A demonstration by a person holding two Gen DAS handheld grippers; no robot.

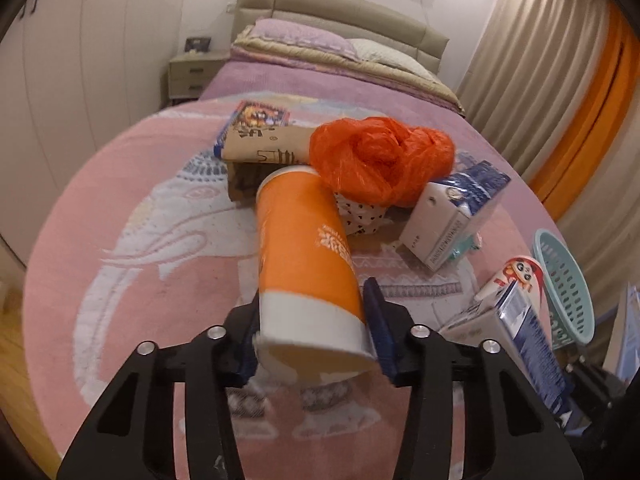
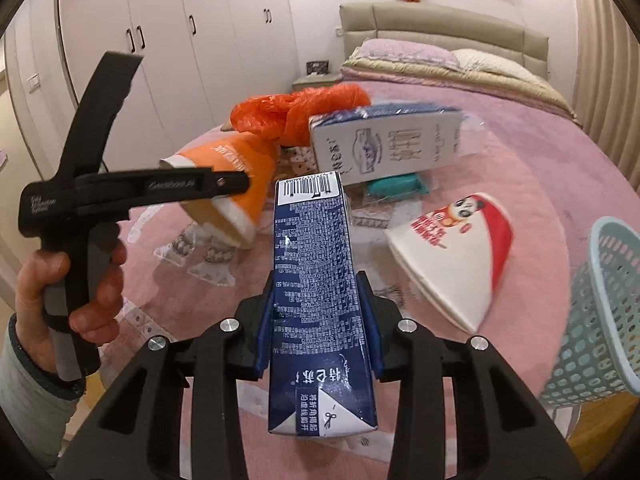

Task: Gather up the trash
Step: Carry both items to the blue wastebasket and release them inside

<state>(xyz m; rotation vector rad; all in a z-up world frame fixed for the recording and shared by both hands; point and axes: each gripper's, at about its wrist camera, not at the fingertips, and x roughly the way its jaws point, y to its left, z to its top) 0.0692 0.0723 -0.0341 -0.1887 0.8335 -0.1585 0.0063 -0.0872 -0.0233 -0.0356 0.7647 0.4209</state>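
Note:
My left gripper [image 1: 314, 322] is shut on an orange and white paper cup [image 1: 304, 256], held above the pink rug; the cup also shows in the right wrist view [image 2: 236, 184]. My right gripper [image 2: 320, 312] is shut on a dark blue milk carton [image 2: 316, 280], which also shows at the right of the left wrist view [image 1: 524, 332]. A teal perforated basket [image 2: 600, 320] stands at the right, also seen in the left wrist view [image 1: 564, 284]. On the rug lie an orange plastic bag [image 1: 380, 156], a white and blue box [image 1: 452, 216] and a red and white wrapper [image 2: 452, 256].
A round pink rug [image 1: 120, 208] with an elephant pattern covers the floor. A flattened cardboard box [image 1: 260, 140] lies behind the cup. A bed [image 1: 328, 64] stands beyond, with a nightstand [image 1: 192, 72] to its left, white wardrobes [image 2: 180, 40] and curtains [image 1: 540, 60].

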